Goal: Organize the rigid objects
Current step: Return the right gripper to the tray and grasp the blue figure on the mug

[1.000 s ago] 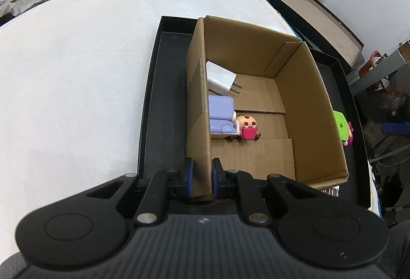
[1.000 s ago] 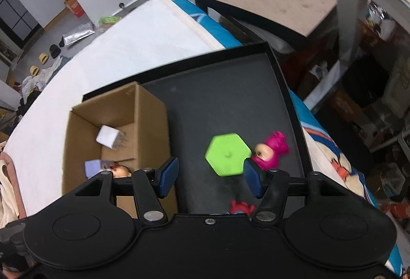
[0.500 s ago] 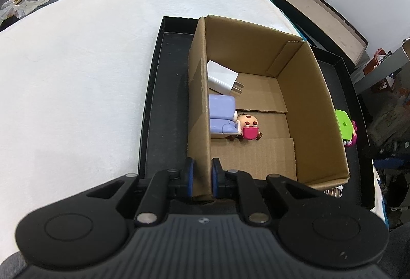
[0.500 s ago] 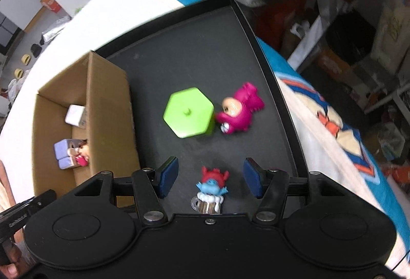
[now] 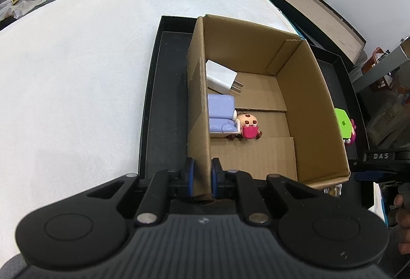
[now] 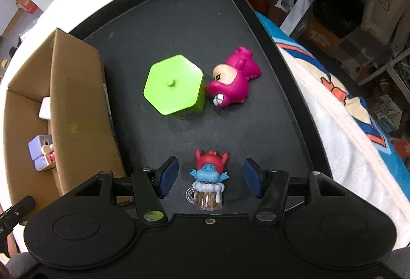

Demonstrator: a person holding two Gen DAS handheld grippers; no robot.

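My left gripper is shut on the near corner of the cardboard box's left wall. Inside the box lie a white plug adapter, a lilac toy sofa and a small doll in pink. In the right wrist view, my right gripper hangs open above the black tray. A blue and red figure in a beer mug stands between its pads, untouched. Beyond it stand a green hexagonal container and a magenta dinosaur figure.
The tray sits on a white bedcover. Another shallow black tray with a brown base lies at the far right. A patterned blanket and floor clutter border the tray on the right. A person's hand shows at the right edge.
My right gripper has sunk toward the tray and rolled, bringing the mug figure between its pads; the green container and dinosaur now lie farther ahead. The left gripper has kept its hold.
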